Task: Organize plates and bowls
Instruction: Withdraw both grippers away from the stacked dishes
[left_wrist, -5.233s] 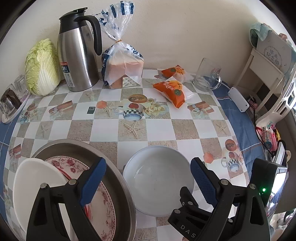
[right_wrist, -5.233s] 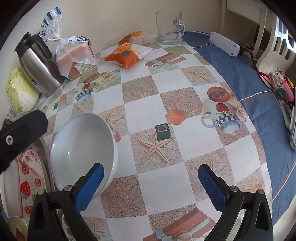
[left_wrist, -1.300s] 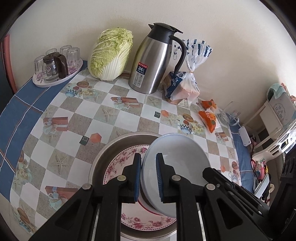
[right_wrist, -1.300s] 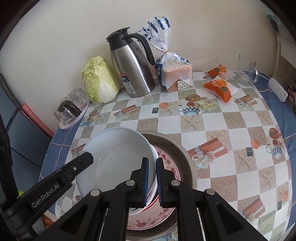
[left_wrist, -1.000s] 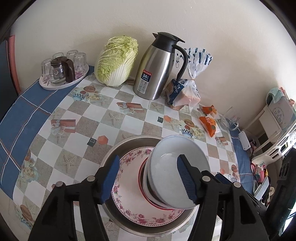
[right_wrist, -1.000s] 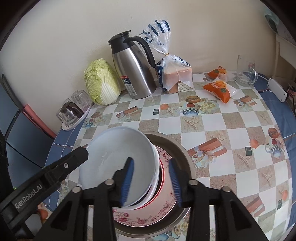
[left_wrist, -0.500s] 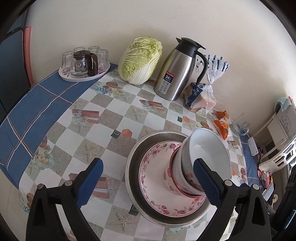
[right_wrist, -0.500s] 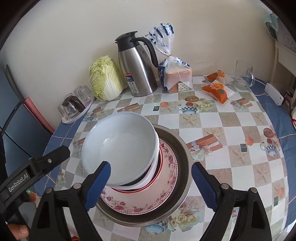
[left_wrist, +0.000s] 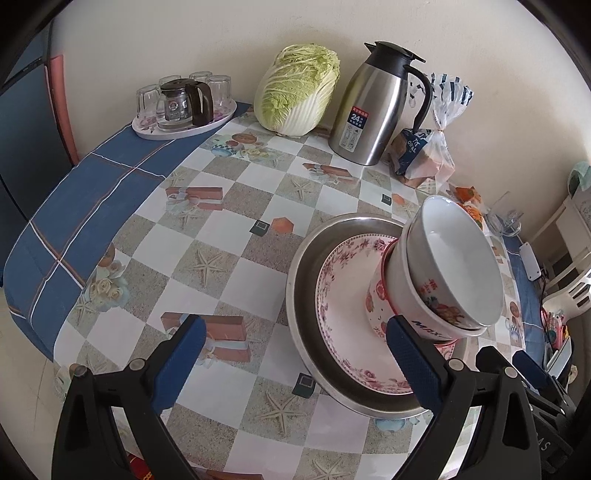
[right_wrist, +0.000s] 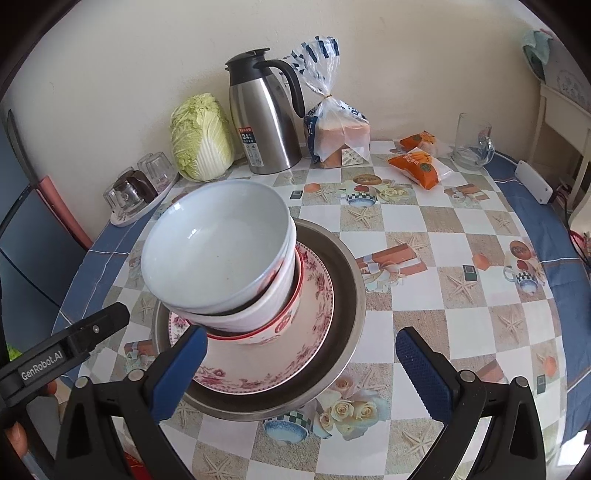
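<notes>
With the white bowl (right_wrist: 214, 243) nested on the stack in the metal basin (right_wrist: 347, 266) ahead of them, both the left gripper (left_wrist: 295, 354) and right gripper (right_wrist: 301, 363) have just spread their jaws wide and empty, so stacking looks done and next comes backing clear.

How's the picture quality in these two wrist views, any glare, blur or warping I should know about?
Left wrist view: sharp, soft daylight, strong fisheye bending of the checked tablecloth edge, dark corners; a pale sheen on the steel thermos jug. Right wrist view: equally sharp, a small highlight inside the top white bowl, faint shadows only, black vignette at the corners.
</notes>
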